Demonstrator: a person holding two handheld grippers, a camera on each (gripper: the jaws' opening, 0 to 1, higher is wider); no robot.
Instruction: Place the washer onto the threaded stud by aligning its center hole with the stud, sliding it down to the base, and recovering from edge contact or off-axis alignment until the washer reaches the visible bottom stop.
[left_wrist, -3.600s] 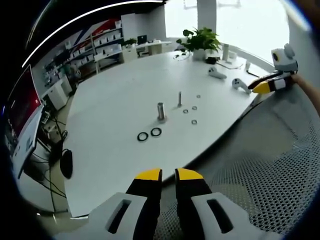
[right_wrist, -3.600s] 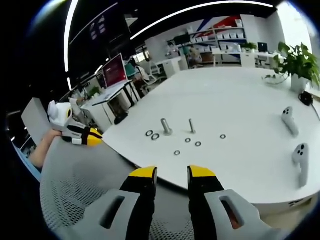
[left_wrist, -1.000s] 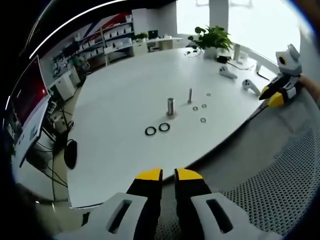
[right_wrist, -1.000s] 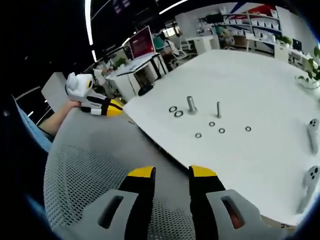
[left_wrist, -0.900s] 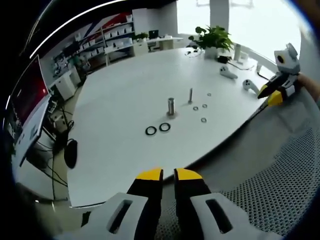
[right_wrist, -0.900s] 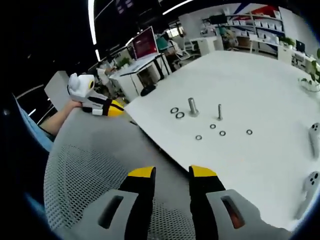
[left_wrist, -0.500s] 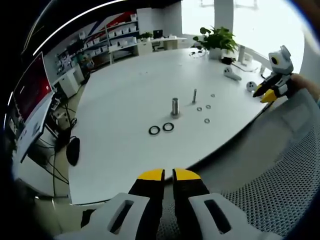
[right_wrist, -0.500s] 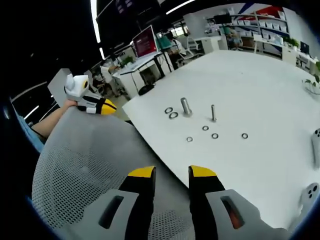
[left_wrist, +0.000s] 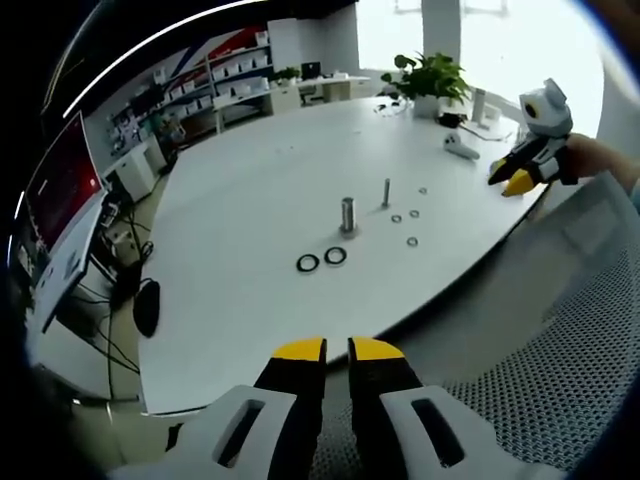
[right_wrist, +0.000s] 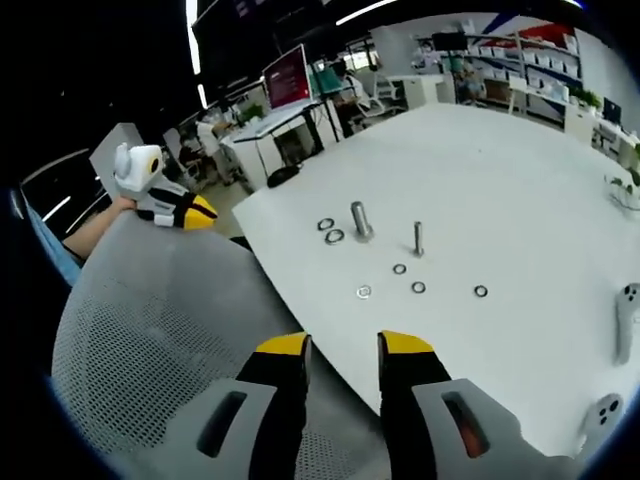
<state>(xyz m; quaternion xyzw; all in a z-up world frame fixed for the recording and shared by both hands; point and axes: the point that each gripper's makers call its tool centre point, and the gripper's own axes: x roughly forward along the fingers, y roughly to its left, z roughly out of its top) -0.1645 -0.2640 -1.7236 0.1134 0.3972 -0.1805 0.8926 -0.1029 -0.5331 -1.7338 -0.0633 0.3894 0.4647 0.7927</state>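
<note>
A thin threaded stud (left_wrist: 386, 192) stands on the white table (left_wrist: 250, 200), with a thicker metal stud (left_wrist: 347, 215) beside it. Several small washers (left_wrist: 411, 241) lie flat near the thin stud, and two black rings (left_wrist: 308, 263) lie near the thick one. My left gripper (left_wrist: 336, 350) hovers over the table's near edge, empty, its jaws a narrow slit apart. My right gripper (left_wrist: 515, 180) is held in the air at the table's right edge. In the right gripper view, the right gripper (right_wrist: 343, 345) stands open and empty, short of the thin stud (right_wrist: 418, 238) and washers (right_wrist: 363, 292). The left gripper (right_wrist: 190, 215) sits far left.
A grey mesh chair back (right_wrist: 150, 350) lies under both grippers at the table's near edge. White hand controllers (left_wrist: 460, 150) and a potted plant (left_wrist: 430, 75) stand at the table's far side. A red monitor (left_wrist: 60, 190) and desks stand beyond the table.
Both cameras have shifted slightly. My right gripper has risen and moved in toward the table. The studs, rings and washers lie as before. Neither gripper's jaws have changed.
</note>
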